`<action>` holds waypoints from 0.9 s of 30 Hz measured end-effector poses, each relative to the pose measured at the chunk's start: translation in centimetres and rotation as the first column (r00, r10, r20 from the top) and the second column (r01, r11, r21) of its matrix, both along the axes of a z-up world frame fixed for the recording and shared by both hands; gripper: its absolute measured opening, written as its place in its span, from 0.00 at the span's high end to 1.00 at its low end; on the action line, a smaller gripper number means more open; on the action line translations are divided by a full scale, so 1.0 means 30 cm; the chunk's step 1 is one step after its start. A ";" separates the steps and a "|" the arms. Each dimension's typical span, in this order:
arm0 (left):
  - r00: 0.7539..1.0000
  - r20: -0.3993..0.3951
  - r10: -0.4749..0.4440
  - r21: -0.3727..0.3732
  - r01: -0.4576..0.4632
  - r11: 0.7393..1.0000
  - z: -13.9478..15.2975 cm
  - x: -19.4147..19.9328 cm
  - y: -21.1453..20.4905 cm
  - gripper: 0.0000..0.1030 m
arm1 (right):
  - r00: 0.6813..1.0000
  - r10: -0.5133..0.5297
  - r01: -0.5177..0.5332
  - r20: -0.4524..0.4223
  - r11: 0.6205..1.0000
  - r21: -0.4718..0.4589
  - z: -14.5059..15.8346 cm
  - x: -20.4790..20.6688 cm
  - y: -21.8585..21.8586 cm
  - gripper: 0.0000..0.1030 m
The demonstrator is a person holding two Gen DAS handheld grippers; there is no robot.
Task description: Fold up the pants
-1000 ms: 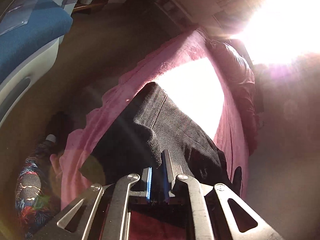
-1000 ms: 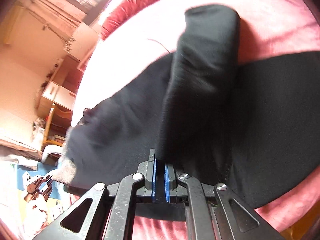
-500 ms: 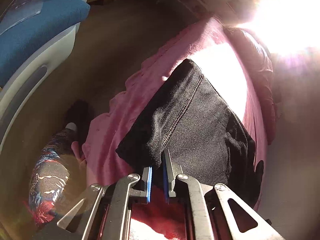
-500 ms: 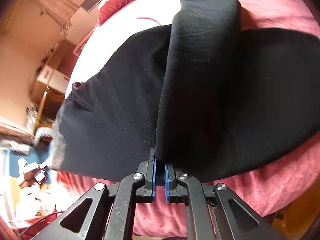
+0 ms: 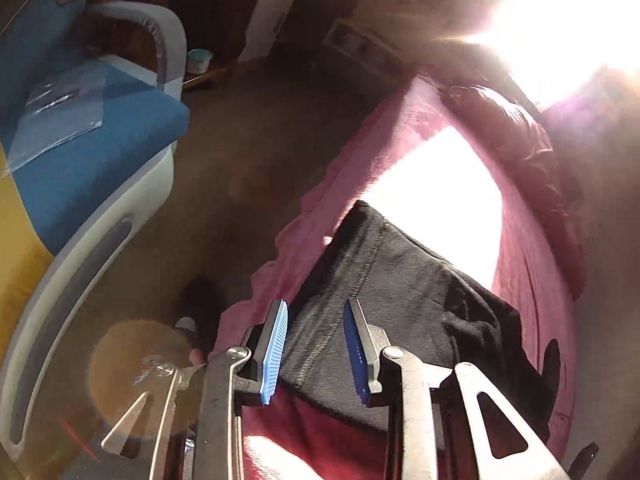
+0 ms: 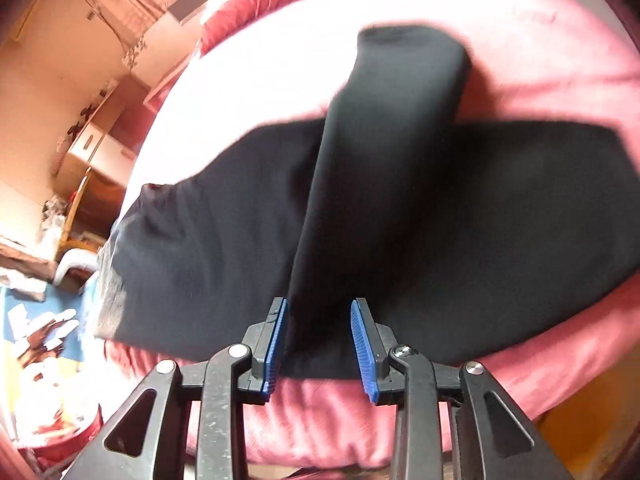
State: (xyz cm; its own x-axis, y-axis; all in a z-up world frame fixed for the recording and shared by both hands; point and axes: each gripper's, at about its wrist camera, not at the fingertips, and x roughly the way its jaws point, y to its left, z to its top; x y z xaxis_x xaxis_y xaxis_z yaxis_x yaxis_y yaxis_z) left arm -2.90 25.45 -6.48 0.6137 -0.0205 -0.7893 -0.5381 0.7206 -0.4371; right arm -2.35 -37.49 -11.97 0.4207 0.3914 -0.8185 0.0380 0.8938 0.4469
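The black pants (image 6: 400,216) lie on a red-pink bed (image 6: 540,60). One leg is folded across the rest and runs away from my right gripper (image 6: 319,350). That gripper is open, with the near hem of the folded leg lying between its blue pads (image 6: 276,344), not pinched. In the left wrist view the pants (image 5: 400,300) lie flat near the bed's edge, a stitched seam showing. My left gripper (image 5: 315,350) is open just above their near edge and holds nothing.
A blue and grey armchair (image 5: 92,152) stands left of the bed across dark floor (image 5: 240,152). Strong sun glare (image 5: 560,12) washes out the far side. A wooden dresser (image 6: 92,148) and clutter stand beside the bed in the right wrist view.
Both grippers were shut on the pants' fabric and have opened, letting it go. The folded leg has dropped flat onto the rest of the pants, and both grippers have drawn back slightly.
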 end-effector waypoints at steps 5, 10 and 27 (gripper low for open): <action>0.935 0.056 -0.349 0.014 0.349 0.937 0.020 0.119 -0.276 0.71 | 0.992 -0.107 0.114 0.068 0.988 -0.102 0.093 0.173 -0.071 0.61; 0.806 0.003 -0.593 0.004 0.592 0.806 -0.054 0.212 -0.573 0.72 | 0.988 -0.148 0.155 0.051 0.972 -0.178 0.079 0.439 -0.061 0.47; 0.658 -0.121 -0.743 -0.039 0.745 0.666 -0.165 0.266 -0.795 0.72 | 0.985 -0.171 0.152 -0.023 0.922 -0.357 -0.040 0.731 -0.069 0.94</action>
